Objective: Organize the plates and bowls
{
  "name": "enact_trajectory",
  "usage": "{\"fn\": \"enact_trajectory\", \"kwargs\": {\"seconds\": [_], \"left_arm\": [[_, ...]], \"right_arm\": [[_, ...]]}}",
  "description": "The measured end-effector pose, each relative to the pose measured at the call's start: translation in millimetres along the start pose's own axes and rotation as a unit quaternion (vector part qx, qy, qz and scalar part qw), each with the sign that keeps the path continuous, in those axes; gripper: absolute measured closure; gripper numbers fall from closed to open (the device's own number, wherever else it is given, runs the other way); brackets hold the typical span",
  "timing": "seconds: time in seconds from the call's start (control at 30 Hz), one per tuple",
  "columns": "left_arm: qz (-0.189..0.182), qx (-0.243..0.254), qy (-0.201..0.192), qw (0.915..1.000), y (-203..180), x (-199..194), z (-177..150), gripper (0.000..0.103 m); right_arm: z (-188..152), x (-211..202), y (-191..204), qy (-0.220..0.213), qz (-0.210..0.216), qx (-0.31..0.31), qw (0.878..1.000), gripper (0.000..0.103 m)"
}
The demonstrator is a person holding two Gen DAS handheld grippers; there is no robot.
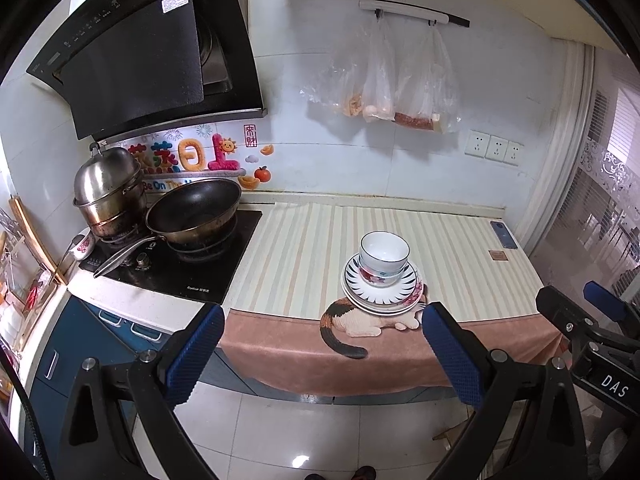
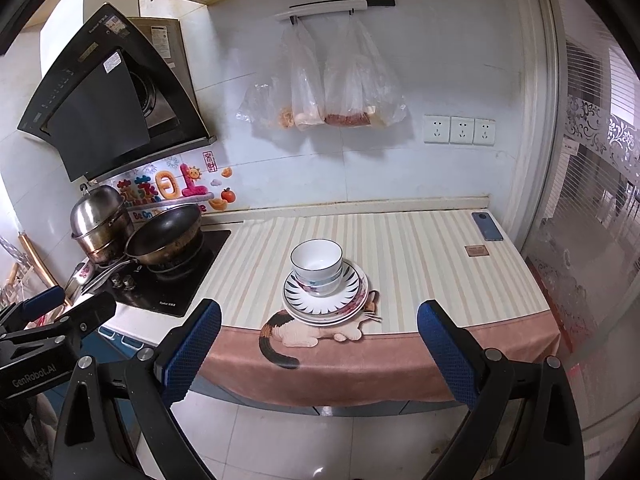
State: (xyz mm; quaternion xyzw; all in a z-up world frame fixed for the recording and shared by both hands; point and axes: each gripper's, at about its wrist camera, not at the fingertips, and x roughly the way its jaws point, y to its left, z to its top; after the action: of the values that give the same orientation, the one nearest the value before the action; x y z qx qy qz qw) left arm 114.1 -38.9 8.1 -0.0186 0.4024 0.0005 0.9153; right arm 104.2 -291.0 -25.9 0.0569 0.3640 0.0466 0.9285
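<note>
Left gripper point(image 1: 322, 350): jaws are standing wide apart, holding nothing, hanging off the bench front over the floor.
Right gripper point(image 2: 318, 344): jaws are likewise spread wide and empty, facing the stack from in front of the bench edge.
Stack position: bowls point(image 2: 317, 265) are nesting inside each other on top of the plates point(image 2: 325, 300), at 12 o'clock from the right gripper and about 1 o'clock from the left.
Support: the plates are resting on the striped bench cloth point(image 2: 420, 272), just behind the cat print point(image 2: 312, 330) at the front edge.
Handling, judged: glazed ceramic is behaving as stiff, slippery and fragile; the full stack is likely heavy.
Grasp point, judged: the top bowl's rim is offering the best hold, one jaw inside and one outside; plates are needing a rim pinch.
Edges: the stack is sitting near the front drop-off.
Open room: bare cloth is lying at 3 o'clock toward the phone point(image 2: 487, 226); the wok point(image 2: 166, 236) and hob are crowding 9 o'clock.
</note>
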Motion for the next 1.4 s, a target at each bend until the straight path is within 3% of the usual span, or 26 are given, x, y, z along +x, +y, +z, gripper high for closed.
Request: {"fn": "enact_trajectory", "kwargs": {"seconds": [1.4], "left_arm": [[0.002,0.008,0.008,0.9999,12.9,13.2,-0.6,0.002]], "right_arm": [[-4.7,17.7,2.8,0.014,0.001,-0.008,1.000,0.002]]}}
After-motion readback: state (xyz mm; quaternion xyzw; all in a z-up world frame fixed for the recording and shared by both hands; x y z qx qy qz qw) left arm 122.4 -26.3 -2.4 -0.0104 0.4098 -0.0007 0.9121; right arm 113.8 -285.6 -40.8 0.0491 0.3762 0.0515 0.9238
